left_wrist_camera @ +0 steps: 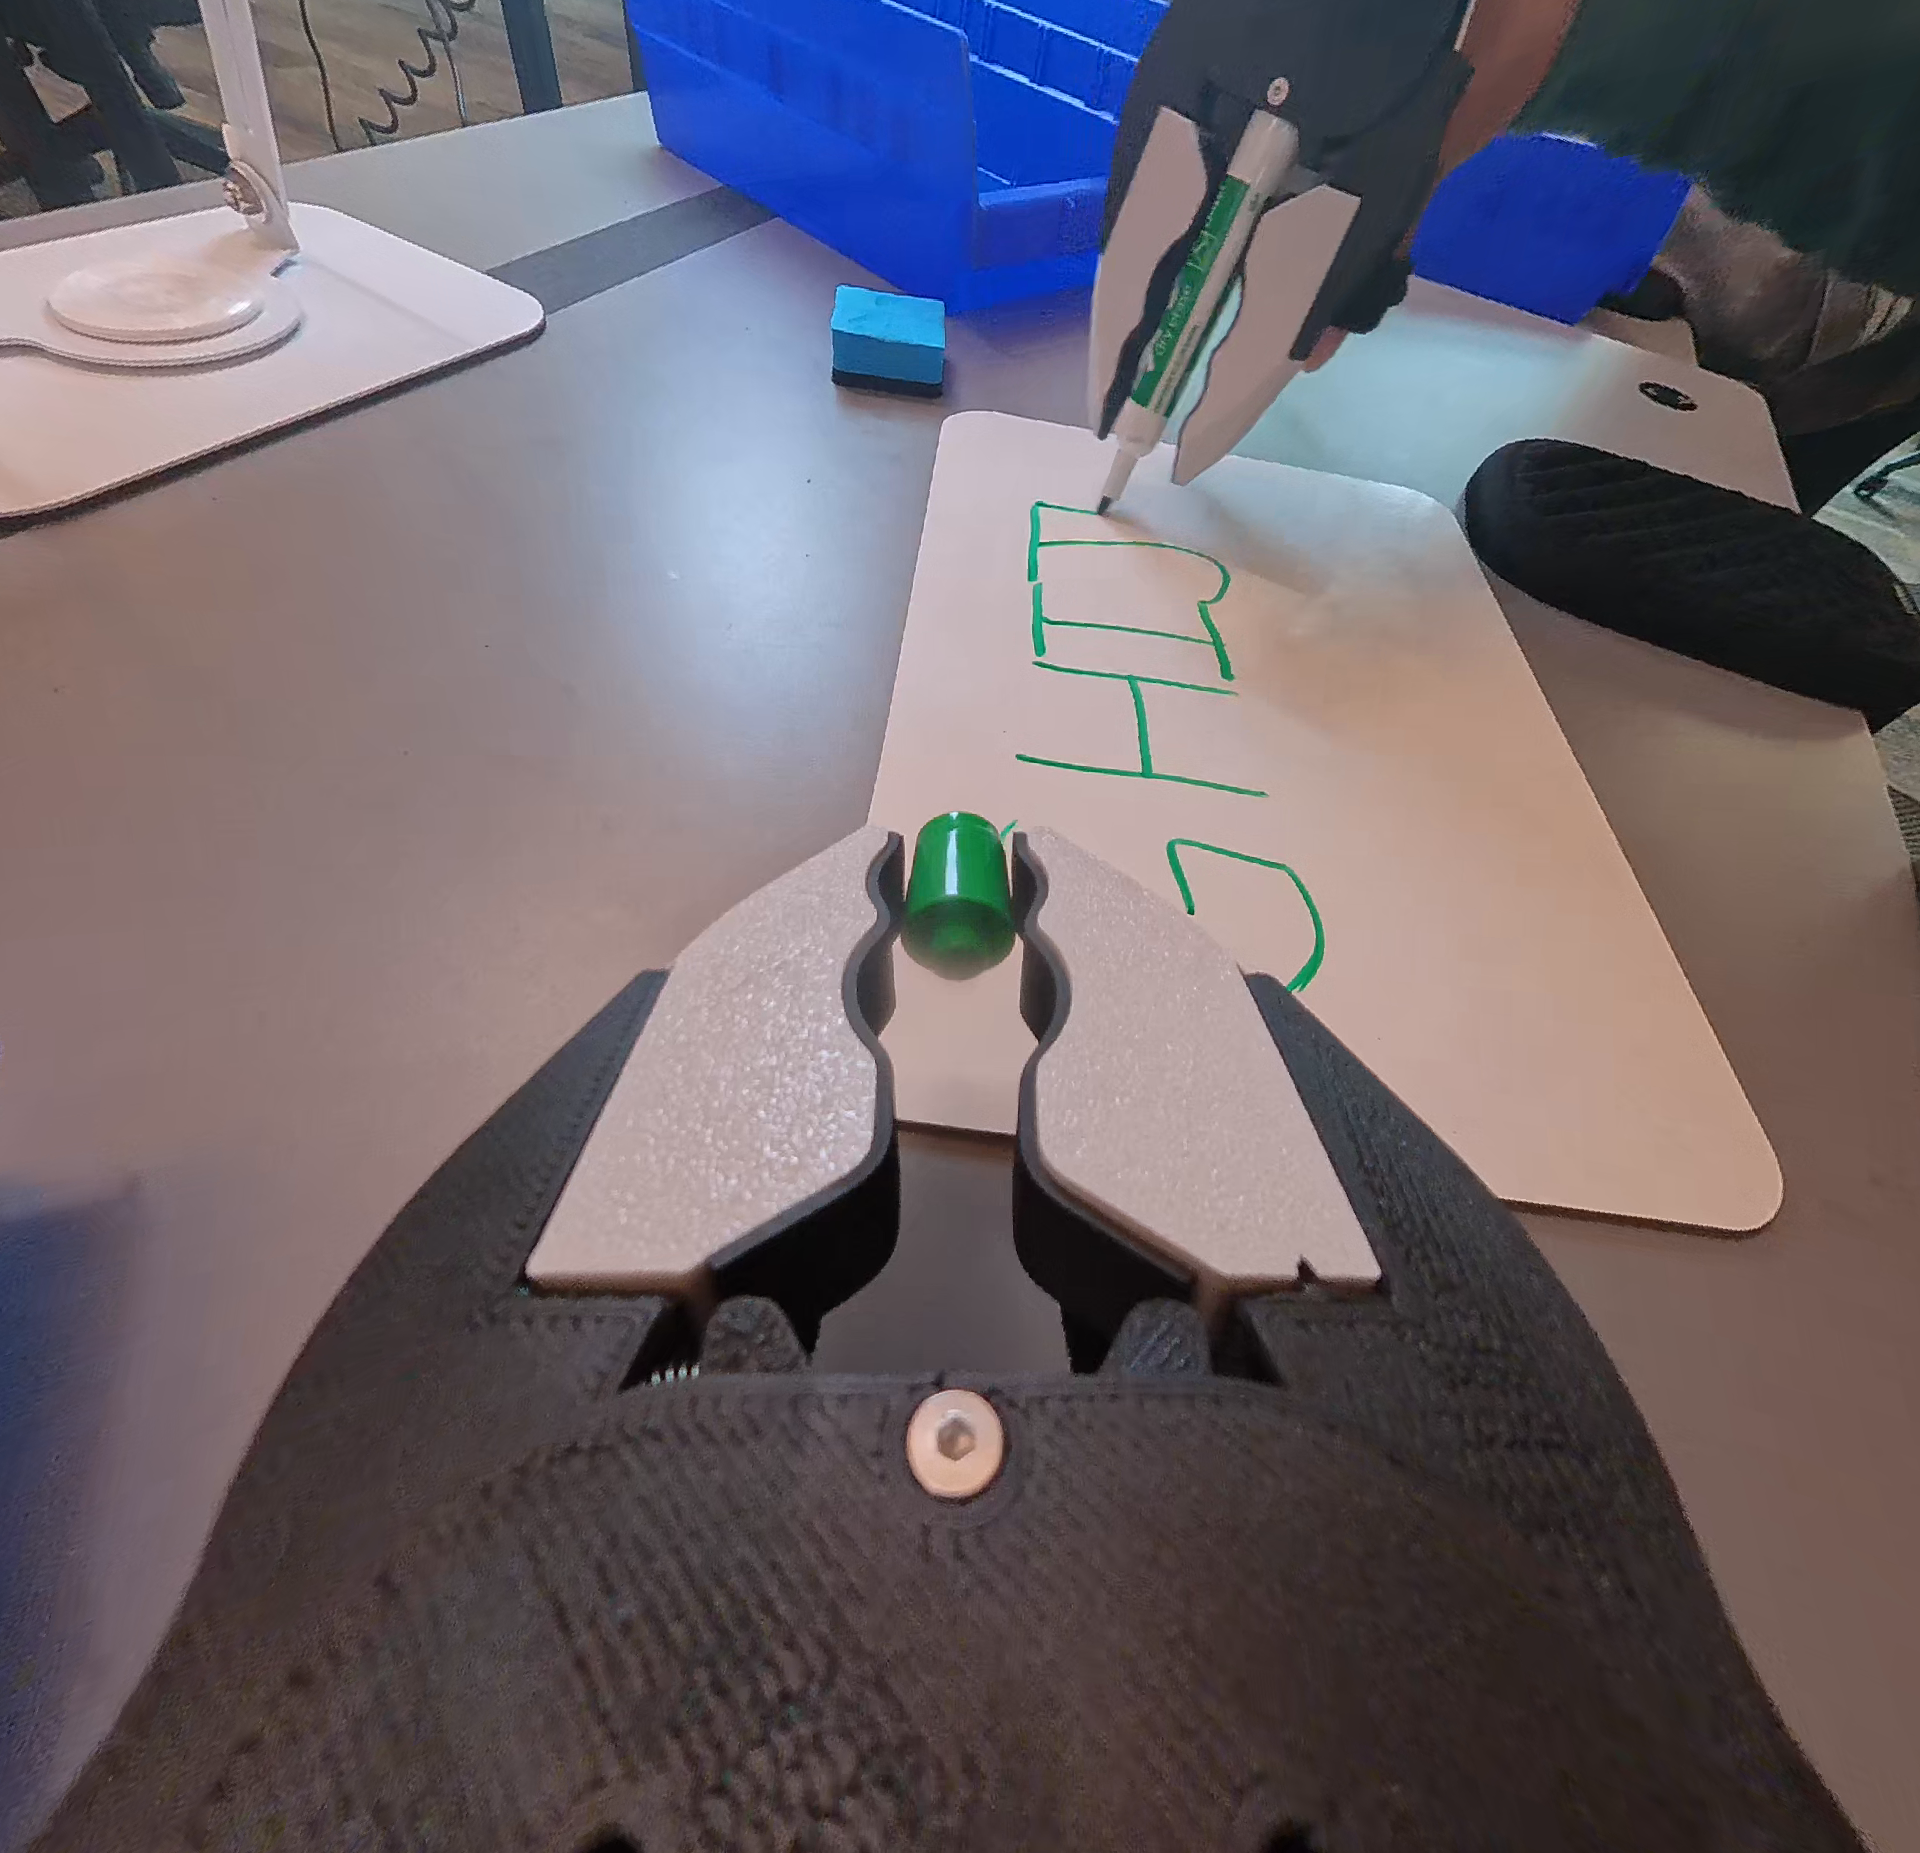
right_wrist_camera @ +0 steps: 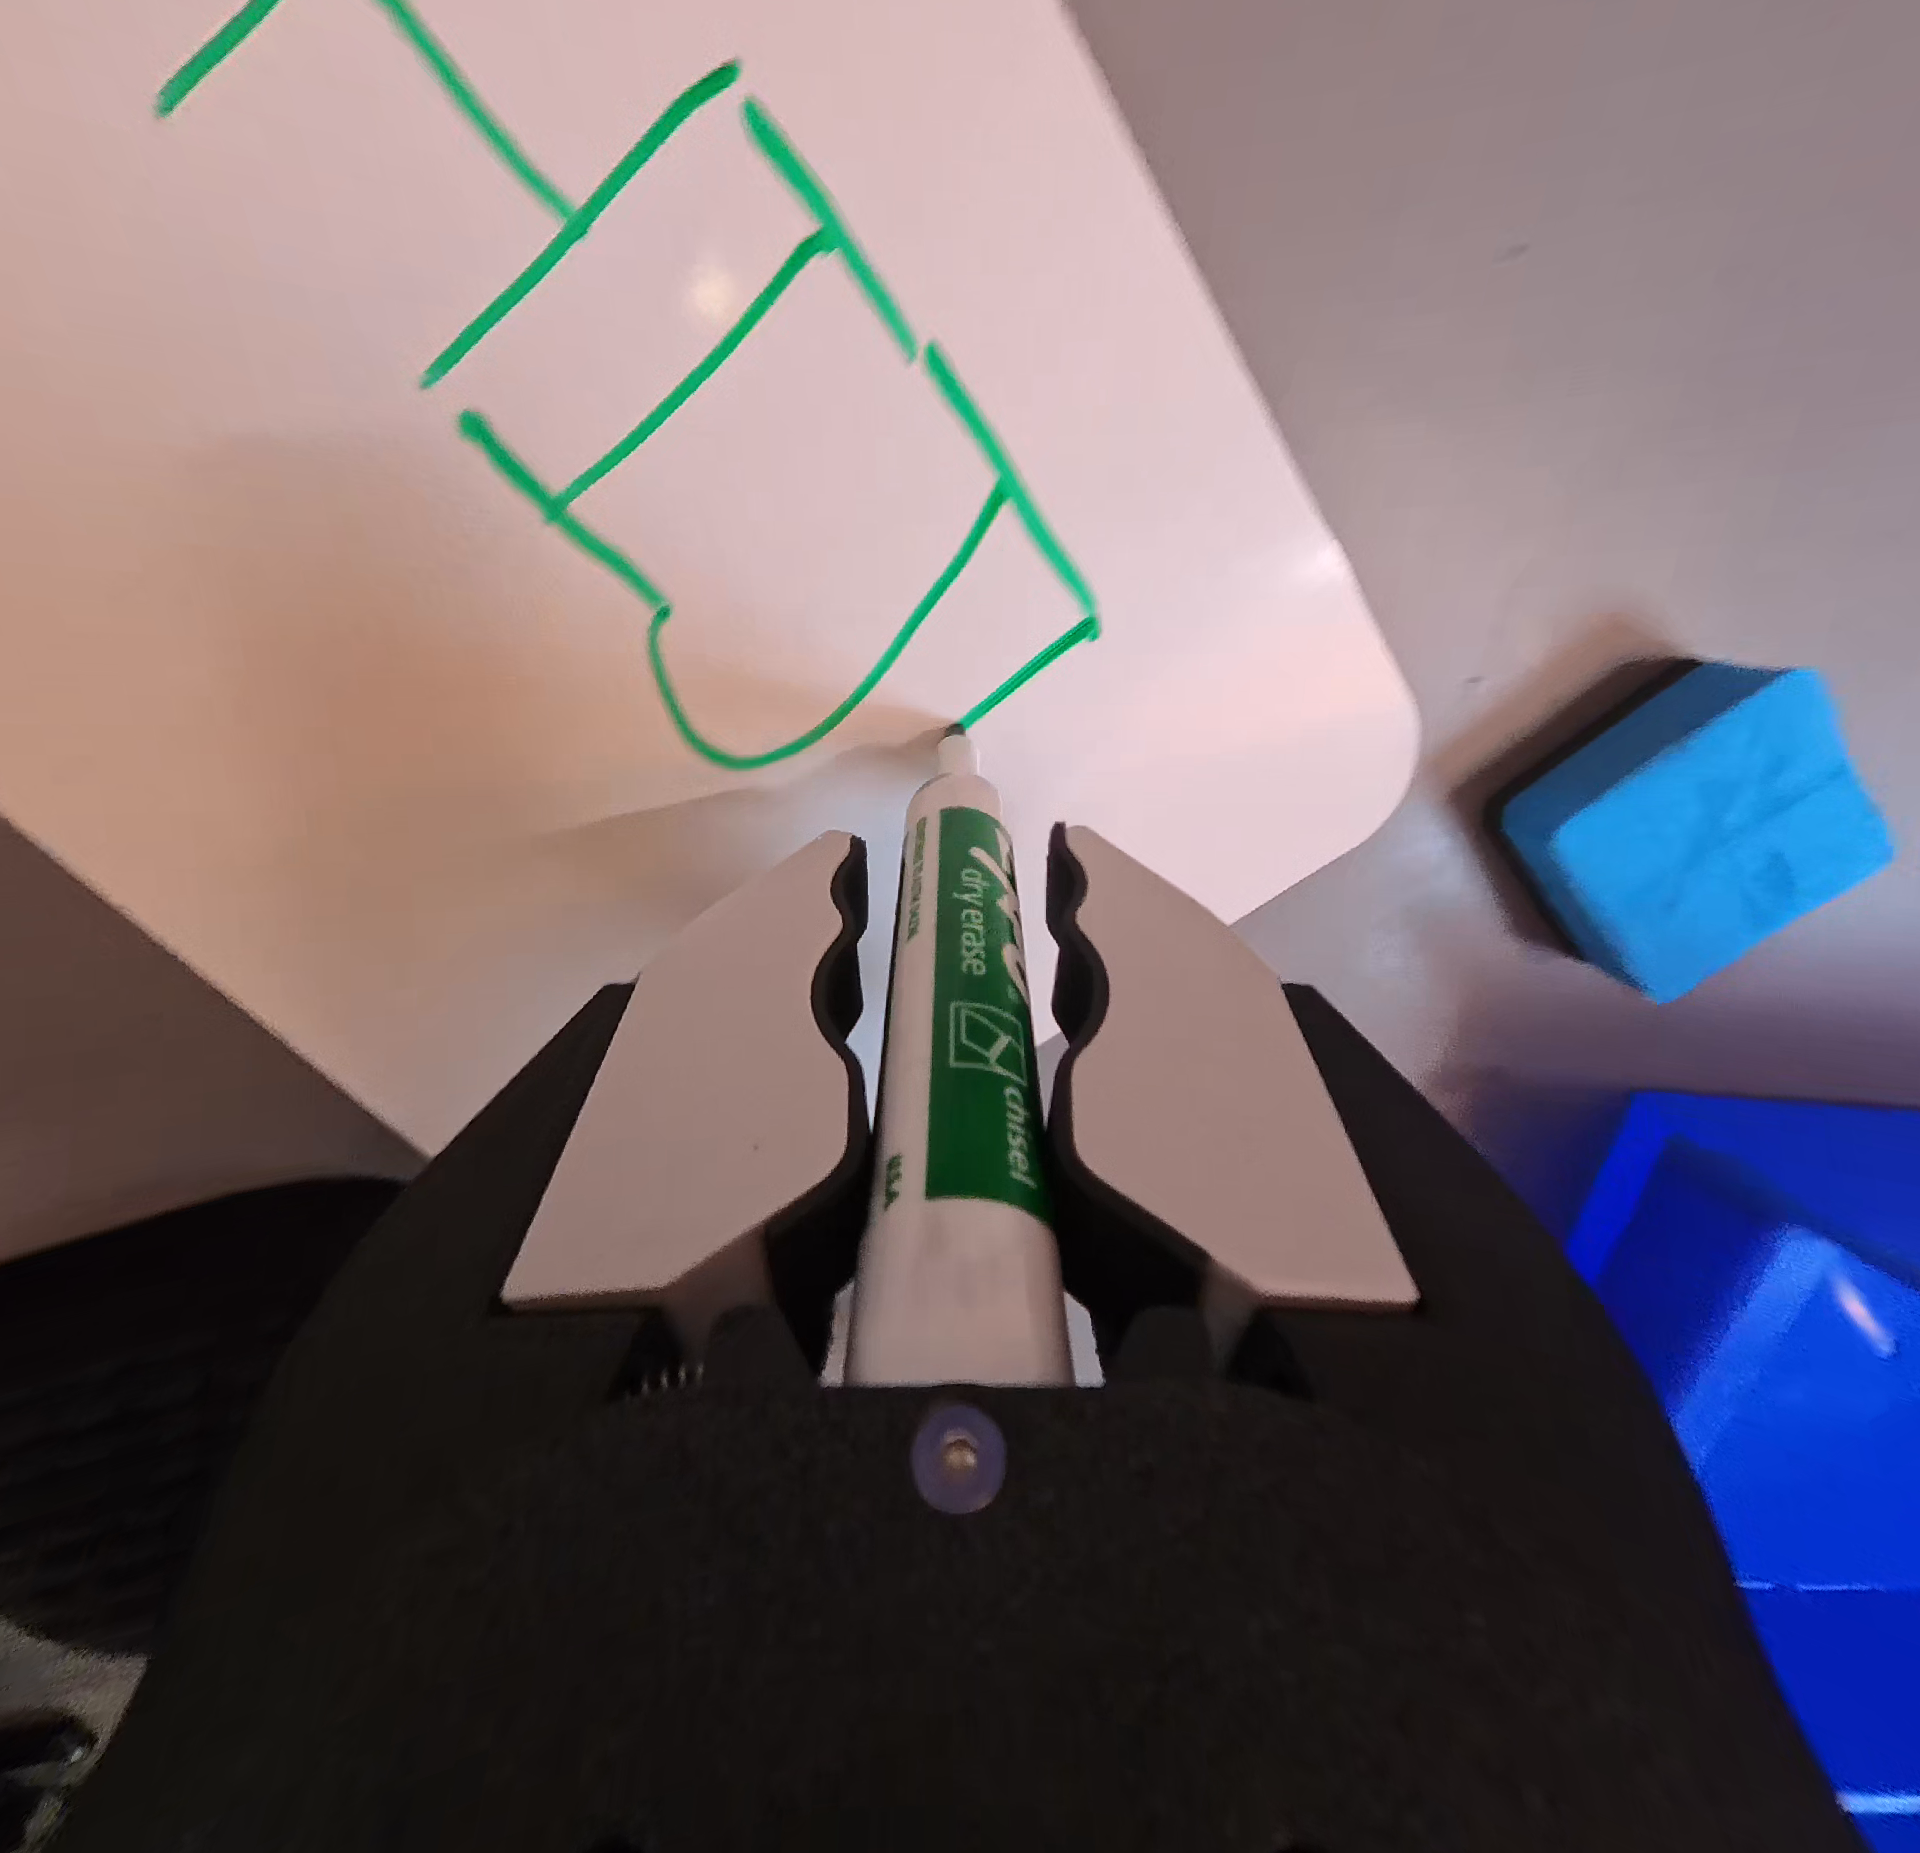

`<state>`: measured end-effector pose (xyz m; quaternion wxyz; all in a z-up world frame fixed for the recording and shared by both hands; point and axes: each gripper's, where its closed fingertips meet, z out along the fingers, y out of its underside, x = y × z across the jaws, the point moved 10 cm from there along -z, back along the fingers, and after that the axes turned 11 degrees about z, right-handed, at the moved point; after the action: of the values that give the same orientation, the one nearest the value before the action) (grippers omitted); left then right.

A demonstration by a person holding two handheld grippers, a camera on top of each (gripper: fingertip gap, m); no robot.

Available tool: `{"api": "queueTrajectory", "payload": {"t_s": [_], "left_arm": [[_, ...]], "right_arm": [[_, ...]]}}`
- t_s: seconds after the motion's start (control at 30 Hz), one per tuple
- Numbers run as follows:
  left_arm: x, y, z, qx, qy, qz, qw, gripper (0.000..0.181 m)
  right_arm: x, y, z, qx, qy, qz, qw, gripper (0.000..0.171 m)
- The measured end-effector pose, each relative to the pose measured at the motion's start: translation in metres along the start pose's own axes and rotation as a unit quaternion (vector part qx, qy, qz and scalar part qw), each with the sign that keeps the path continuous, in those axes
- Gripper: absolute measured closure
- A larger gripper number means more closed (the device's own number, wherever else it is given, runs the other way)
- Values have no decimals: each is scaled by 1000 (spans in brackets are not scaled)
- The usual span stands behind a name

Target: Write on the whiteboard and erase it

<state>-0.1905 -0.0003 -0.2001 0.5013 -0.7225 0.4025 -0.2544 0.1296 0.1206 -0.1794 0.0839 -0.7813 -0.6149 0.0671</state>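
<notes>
A white whiteboard (left_wrist_camera: 1403, 868) lies flat on the grey table, with green marker strokes (left_wrist_camera: 1132, 650) on it. My right gripper (right_wrist_camera: 951, 847) is shut on a green and white marker (right_wrist_camera: 961, 1024), uncapped, its tip touching the board at the end of a green line. That gripper (left_wrist_camera: 1148, 453) and the marker (left_wrist_camera: 1184, 286) also show at the board's far end in the left wrist view. My left gripper (left_wrist_camera: 956, 842) is shut on the green marker cap (left_wrist_camera: 956, 904) and rests over the board's near left edge. A blue eraser (left_wrist_camera: 888, 333) (right_wrist_camera: 1694, 827) lies on the table just off the board's far corner.
A blue plastic bin (left_wrist_camera: 883, 89) (right_wrist_camera: 1766, 1336) stands behind the eraser. A white lamp base on a white pad (left_wrist_camera: 208, 297) is at far left. A black chair armrest (left_wrist_camera: 1683, 567) sits by the table's right edge. A person's gloved hand and sleeve (left_wrist_camera: 1714, 89) hold the right gripper.
</notes>
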Motion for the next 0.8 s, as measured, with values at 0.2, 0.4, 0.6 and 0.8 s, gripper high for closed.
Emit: {"api": "queueTrajectory", "payload": {"t_s": [0.2,0.4,0.6,0.8], "left_arm": [[1,0,1,-1,3,0,1000,162],[1,1,2,-5,1,1,1000,162],[-1,1,1,-5,-2,-2,1000,162],[-1,1,1,-4,-1,-3,1000,162]], "right_arm": [[-23,23,-8,-41,-23,-14,999,137],[-4,13,-13,13,18,3,1000,137],[20,10,-5,24,34,24,999,137],[12,9,-1,11,19,12,1000,137]]}}
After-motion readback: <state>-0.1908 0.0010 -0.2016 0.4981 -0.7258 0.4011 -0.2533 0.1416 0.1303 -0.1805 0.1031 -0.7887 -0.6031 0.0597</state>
